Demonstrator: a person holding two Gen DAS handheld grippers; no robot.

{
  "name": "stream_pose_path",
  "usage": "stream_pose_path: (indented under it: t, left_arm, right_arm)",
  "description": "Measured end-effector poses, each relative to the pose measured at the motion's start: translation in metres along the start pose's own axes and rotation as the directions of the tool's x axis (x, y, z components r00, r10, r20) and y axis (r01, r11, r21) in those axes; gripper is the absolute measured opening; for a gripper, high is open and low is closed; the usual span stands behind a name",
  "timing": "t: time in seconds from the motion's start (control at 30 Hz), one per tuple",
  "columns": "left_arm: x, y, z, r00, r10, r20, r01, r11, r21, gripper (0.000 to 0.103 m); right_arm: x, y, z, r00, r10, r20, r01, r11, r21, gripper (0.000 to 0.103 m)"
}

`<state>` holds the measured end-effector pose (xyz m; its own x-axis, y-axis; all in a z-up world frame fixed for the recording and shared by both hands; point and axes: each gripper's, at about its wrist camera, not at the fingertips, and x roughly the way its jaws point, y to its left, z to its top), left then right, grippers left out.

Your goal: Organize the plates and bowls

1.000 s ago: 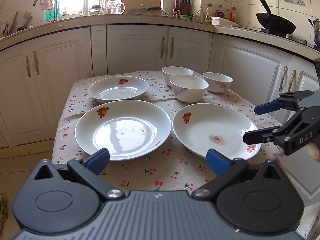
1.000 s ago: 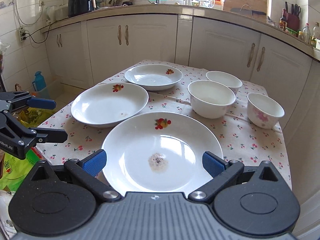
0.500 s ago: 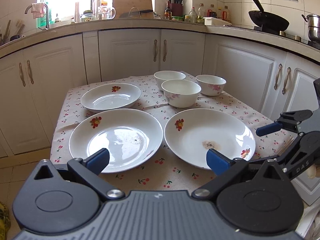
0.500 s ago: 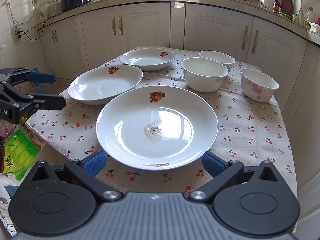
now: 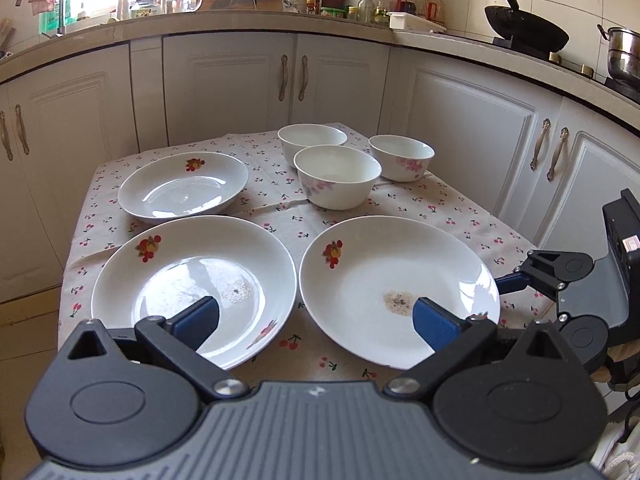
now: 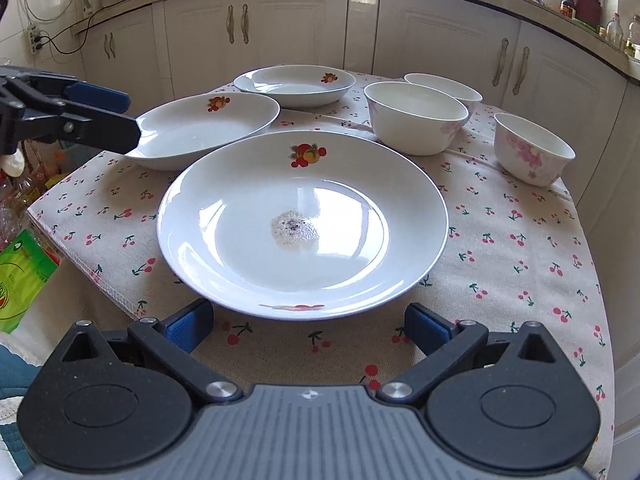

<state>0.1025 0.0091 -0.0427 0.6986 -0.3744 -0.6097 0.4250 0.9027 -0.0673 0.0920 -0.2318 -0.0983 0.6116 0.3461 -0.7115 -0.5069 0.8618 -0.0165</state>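
Observation:
Three white plates with fruit prints lie on the cherry tablecloth: near left plate point(image 5: 192, 284), near right plate point(image 5: 396, 284) with a brown stain, and a far plate point(image 5: 184, 190). Three white bowls point(image 5: 338, 176) stand at the back. My left gripper point(image 5: 316, 320) is open and empty, its fingers over the two near plates. My right gripper point(image 6: 308, 326) is open and empty at the stained plate's point(image 6: 302, 220) near rim. The right gripper also shows in the left wrist view point(image 5: 516, 280), at that plate's right edge.
White kitchen cabinets point(image 5: 292, 80) and a cluttered counter run behind the small table point(image 5: 280, 208). A wok point(image 5: 524, 32) and a pot sit at the right. A green bag point(image 6: 20, 280) lies on the floor left of the table.
Both grippers have moved forward and lower toward the near plates. The right gripper's fingers now flank the stained plate's near rim. The dishes have not moved.

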Motion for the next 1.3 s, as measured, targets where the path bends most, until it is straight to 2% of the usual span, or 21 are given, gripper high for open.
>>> stream_pose_path:
  t: [0.23,0.47,0.67,0.8,0.93,1.07,1.23,1.3]
  left_arm:
    - [0.031,-0.004,0.027,0.996,-0.067,-0.061,0.072,0.993,0.093,0.102]
    - [0.075,-0.013,0.046,0.976,-0.136,-0.171,0.170,0.964,0.205,0.102]
    - [0.112,-0.020,0.059,0.939,-0.183,-0.291,0.260,0.932,0.252,0.102]
    - [0.133,-0.017,0.068,0.919,-0.191,-0.346,0.288,0.923,0.256,0.100]
    - [0.148,-0.016,0.071,0.888,-0.206,-0.411,0.327,0.911,0.250,0.095]
    - [0.156,-0.017,0.073,0.863,-0.212,-0.459,0.358,0.897,0.259,0.089]
    - [0.163,-0.016,0.073,0.835,-0.215,-0.507,0.388,0.883,0.263,0.087]
    - [0.164,-0.016,0.073,0.830,-0.219,-0.513,0.395,0.880,0.264,0.086]
  right_arm:
    - [0.004,-0.002,0.001,0.999,0.020,0.025,-0.020,1.000,-0.018,0.103]
    - [0.005,-0.001,-0.001,0.999,0.011,0.045,-0.010,1.000,-0.012,0.103]
    - [0.004,-0.001,-0.004,0.998,0.008,0.067,-0.008,1.000,-0.008,0.103]
    - [0.003,-0.001,-0.005,0.997,0.005,0.078,-0.004,1.000,-0.005,0.103]
    - [0.002,0.000,-0.007,0.996,0.002,0.090,-0.002,1.000,-0.001,0.103]
    - [0.002,0.000,-0.007,0.995,0.002,0.099,-0.002,1.000,0.000,0.103]
    - [0.003,0.001,-0.008,0.994,0.003,0.105,-0.003,1.000,-0.002,0.103]
    - [0.003,0.001,-0.008,0.994,0.005,0.107,-0.005,1.000,-0.001,0.103]
